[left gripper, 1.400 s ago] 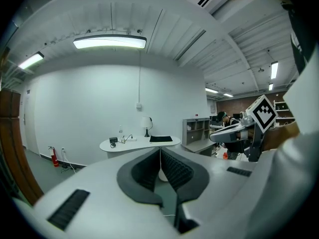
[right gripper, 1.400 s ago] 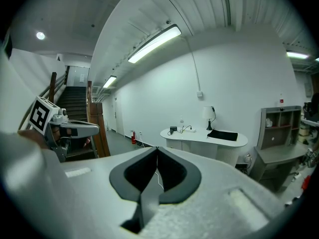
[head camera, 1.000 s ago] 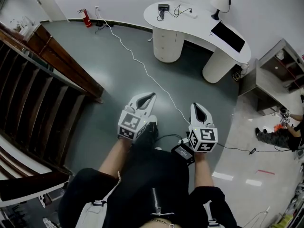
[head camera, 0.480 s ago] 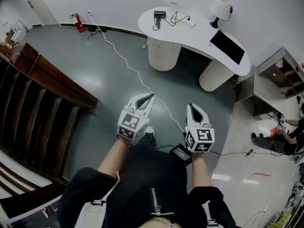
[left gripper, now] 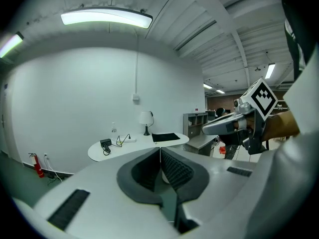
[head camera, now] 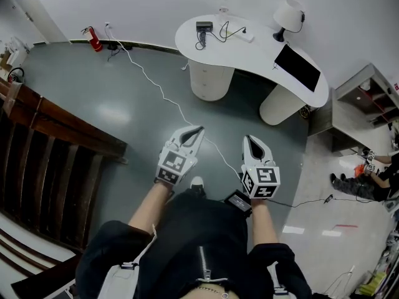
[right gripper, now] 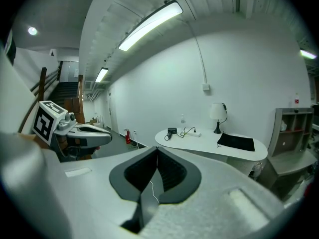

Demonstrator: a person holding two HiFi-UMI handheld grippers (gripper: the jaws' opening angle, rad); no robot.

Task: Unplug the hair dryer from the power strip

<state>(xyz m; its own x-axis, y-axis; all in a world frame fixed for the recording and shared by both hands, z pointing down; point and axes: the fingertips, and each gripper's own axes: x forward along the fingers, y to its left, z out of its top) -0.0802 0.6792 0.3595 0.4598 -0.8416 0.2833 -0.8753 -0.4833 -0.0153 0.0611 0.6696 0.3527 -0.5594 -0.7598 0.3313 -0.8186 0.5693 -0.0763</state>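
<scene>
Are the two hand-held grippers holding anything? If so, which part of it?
Nothing. The left hand-held gripper and the right hand-held gripper are both shut and empty.

The head camera looks steeply down from high up, with the white desk (head camera: pixel 249 48) far ahead, near the top of its picture. The camera on the left gripper (head camera: pixel 200 129) sits right behind its jaws and looks almost level toward the white desk, far off. The camera on the right gripper (head camera: pixel 250 139) does the same from close beside it. All three views share the white desk, and each gripper camera sees the other gripper.
</scene>
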